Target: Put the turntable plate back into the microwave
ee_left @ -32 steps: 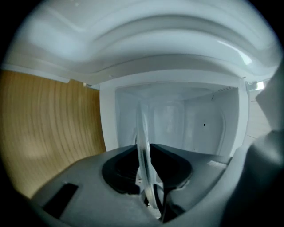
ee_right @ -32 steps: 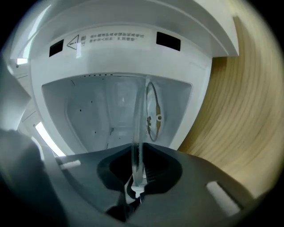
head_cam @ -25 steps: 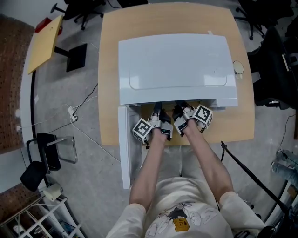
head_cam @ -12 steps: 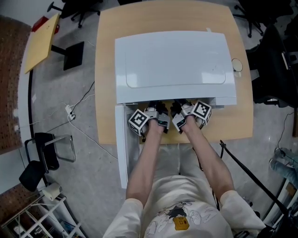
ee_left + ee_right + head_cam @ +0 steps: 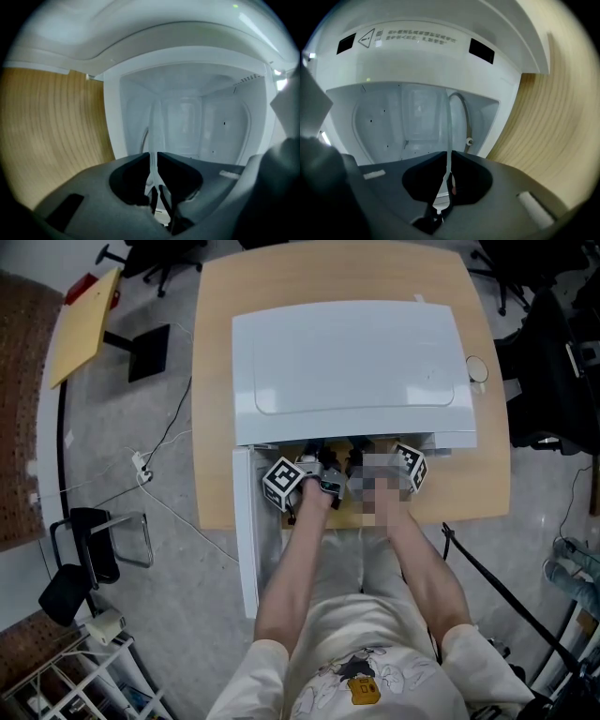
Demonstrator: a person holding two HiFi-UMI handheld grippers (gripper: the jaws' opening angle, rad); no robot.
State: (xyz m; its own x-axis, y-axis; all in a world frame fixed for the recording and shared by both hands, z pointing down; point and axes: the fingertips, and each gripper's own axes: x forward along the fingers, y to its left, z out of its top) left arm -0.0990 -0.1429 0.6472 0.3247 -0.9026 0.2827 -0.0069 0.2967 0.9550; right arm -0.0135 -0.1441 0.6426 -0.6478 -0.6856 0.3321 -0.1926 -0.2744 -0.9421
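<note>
The white microwave (image 5: 352,371) stands on the wooden table (image 5: 487,479) with its door (image 5: 246,540) swung open to the left. In both gripper views its white cavity (image 5: 197,117) lies straight ahead. The clear glass turntable plate (image 5: 153,133) shows edge-on as a thin upright rim (image 5: 450,129). My left gripper (image 5: 153,157) is shut on that rim. My right gripper (image 5: 450,157) has the rim between its jaws, which are closing and meet on the glass. In the head view both grippers, left (image 5: 321,465) and right (image 5: 361,460), sit at the cavity mouth, and the plate is hidden under the microwave's top.
A small round object (image 5: 479,374) lies on the table right of the microwave. Office chairs (image 5: 553,381) crowd the right side. A cable (image 5: 155,465) and a black chair (image 5: 89,554) are on the floor at the left. The person's arms (image 5: 300,568) reach in from below.
Both grippers have edged slightly deeper under the microwave's front. The plate stays held between them.
</note>
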